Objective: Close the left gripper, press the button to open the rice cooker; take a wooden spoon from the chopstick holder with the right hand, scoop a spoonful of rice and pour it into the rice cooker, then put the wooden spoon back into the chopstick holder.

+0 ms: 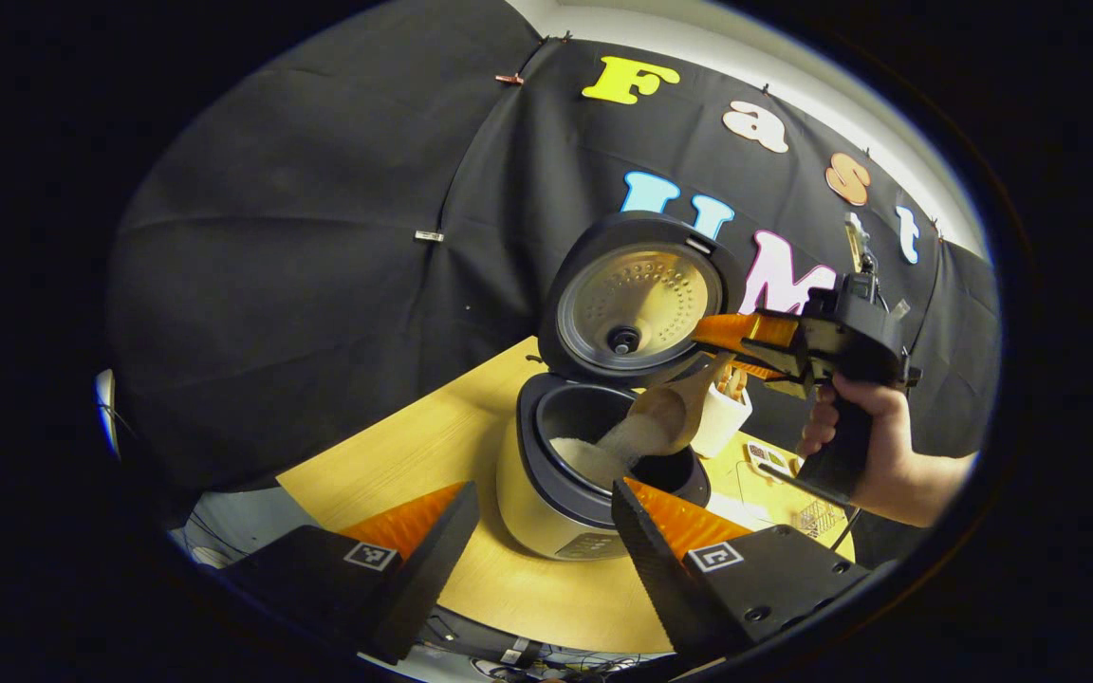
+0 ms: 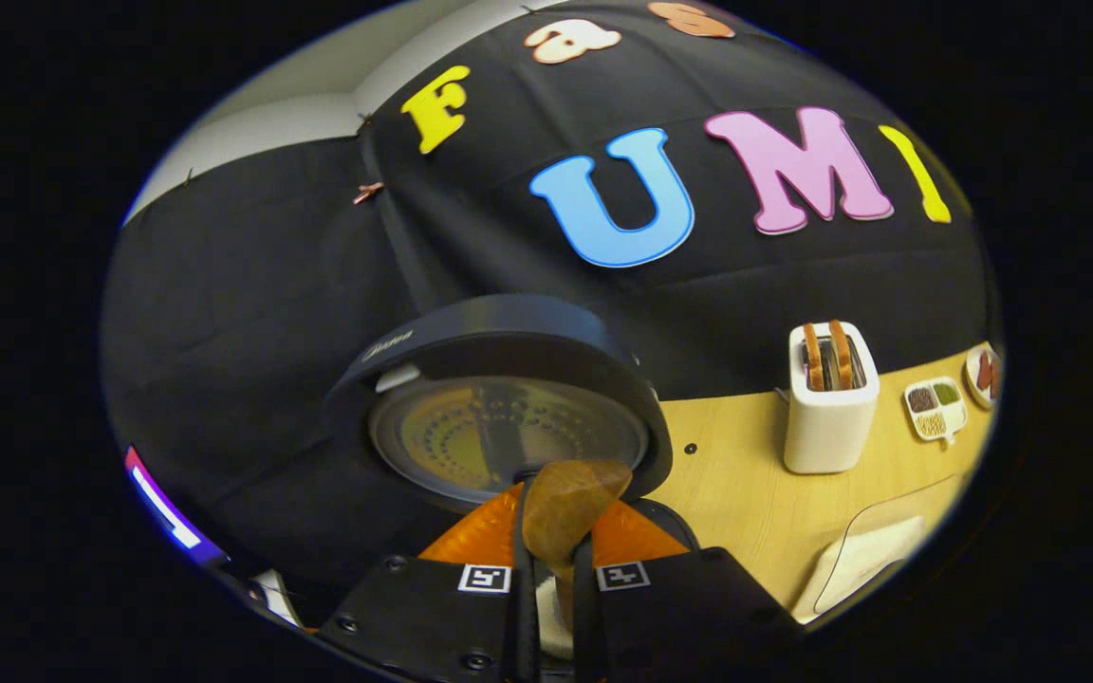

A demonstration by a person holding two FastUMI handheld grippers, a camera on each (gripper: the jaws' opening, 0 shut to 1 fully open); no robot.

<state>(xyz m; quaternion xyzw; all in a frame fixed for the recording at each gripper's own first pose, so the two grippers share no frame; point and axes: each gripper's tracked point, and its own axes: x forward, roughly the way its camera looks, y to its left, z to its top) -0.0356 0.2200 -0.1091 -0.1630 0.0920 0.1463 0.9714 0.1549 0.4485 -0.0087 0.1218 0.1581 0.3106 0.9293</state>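
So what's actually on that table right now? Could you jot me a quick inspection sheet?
Surface: light wooden table, bare at the near left.
Job's things: rice cooker with lid up; wooden spoon tilted over the pot, rice pouring off it; white chopstick holder behind the cooker.
Clutter: white toaster holding two slices, small sectioned dish, clear tray.
Grippers: right tool, held by a hand, clamped on the spoon handle; left tool open, near the cooker, holding nothing.
Cables: some below the table's front edge; a thin one under the hand.
Surroundings: black cloth wall, white wall above it.
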